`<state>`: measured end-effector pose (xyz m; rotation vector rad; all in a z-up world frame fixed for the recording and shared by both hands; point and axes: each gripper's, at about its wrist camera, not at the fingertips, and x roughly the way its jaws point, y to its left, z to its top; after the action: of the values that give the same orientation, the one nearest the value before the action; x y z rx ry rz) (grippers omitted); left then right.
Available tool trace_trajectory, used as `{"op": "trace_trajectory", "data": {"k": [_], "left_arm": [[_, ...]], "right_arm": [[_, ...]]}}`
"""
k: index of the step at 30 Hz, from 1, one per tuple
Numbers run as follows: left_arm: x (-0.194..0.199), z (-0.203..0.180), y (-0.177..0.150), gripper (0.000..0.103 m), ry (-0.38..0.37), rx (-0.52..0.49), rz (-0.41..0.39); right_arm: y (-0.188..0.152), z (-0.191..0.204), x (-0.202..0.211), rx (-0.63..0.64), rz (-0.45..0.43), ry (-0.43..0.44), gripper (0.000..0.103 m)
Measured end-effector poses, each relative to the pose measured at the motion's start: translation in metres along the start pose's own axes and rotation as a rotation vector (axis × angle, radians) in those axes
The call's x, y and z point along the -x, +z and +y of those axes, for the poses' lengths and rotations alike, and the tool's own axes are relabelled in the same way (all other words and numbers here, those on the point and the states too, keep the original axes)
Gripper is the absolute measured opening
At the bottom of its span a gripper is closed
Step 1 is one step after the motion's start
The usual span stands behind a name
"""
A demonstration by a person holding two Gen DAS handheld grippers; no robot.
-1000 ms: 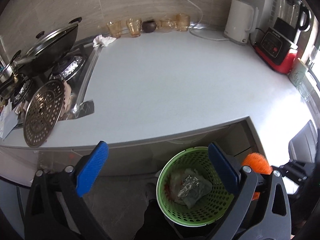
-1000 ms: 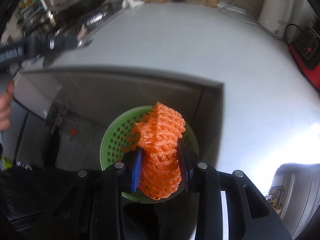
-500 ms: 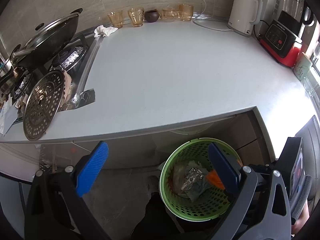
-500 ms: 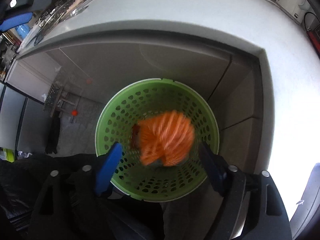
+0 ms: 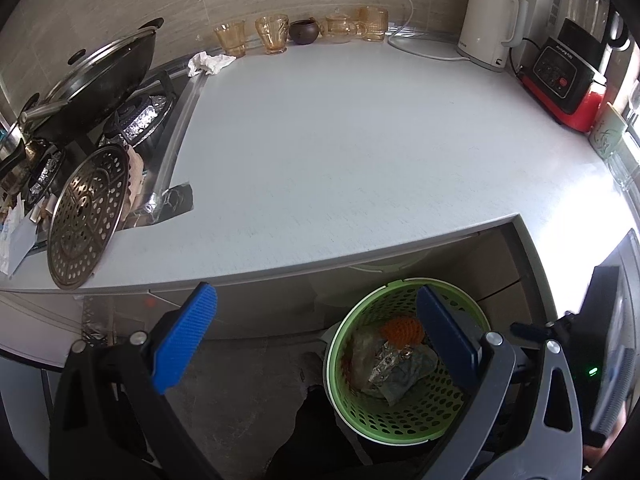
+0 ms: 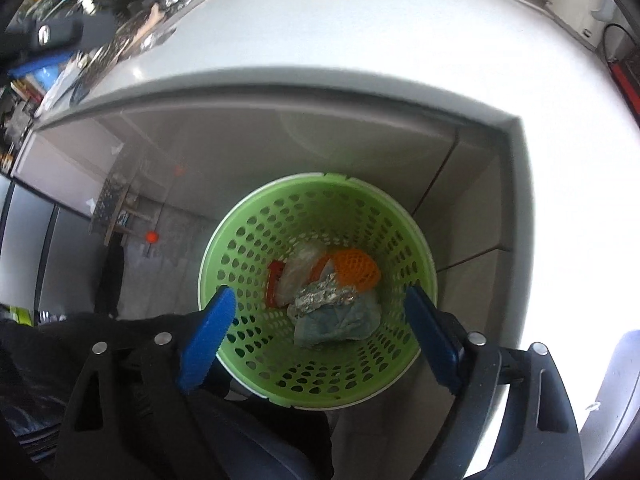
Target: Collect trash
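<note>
Grey counter [image 5: 340, 152] fills most of the left view; its front edge drops to cabinet fronts and a floor recess. Right gripper [image 6: 320, 332] points steeply down over the green basket [image 6: 400, 216], jaws opening, wide apart, with nothing between the pads. Below it in the basket lie the orange net [image 6: 356, 266], a foil wad [image 6: 324, 298], a grey-blue rag [image 6: 340, 320], a pale crumpled bag [image 6: 298, 276] and a red scrap [image 6: 274, 280]. Left gripper [image 5: 316, 336] also stands wide apart and empty, held just beside the basket [image 5: 400, 412]; its right finger covers part of the rim and of the net [image 5: 400, 330].

Left view only: crumpled tissue [image 5: 210, 63] at the back of the counter beside the stove [image 5: 148, 108], lidded wok [image 5: 108, 76], perforated steamer plate [image 5: 86, 216] leaning at the stove's near edge, row of amber glasses [image 5: 272, 34], white kettle [image 5: 490, 30], red-based blender [image 5: 568, 80].

Right view only: full basket floor, unobstructed; the counter there is washed out by glare.
</note>
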<state>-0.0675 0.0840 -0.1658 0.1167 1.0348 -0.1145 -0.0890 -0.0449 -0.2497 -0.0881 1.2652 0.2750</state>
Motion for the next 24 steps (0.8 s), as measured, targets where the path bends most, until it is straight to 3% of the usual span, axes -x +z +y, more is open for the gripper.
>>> {"op": "trace_trajectory", "data": {"k": [7, 15, 24], "left_arm": [[0.0, -0.008, 0.014, 0.095, -0.003, -0.031, -0.025], [0.004, -0.035, 0.057, 0.095, -0.019, -0.075, -0.102], [0.021, -0.072, 0.098, 0.095, -0.06, -0.071, -0.195]], "right_arm": [[0.022, -0.023, 0.043, -0.043, -0.13, -0.084, 0.101], [0.056, -0.073, 0.098, -0.159, -0.29, -0.186, 0.101], [0.069, -0.105, 0.134, -0.219, -0.38, -0.222, 0.101]]}}
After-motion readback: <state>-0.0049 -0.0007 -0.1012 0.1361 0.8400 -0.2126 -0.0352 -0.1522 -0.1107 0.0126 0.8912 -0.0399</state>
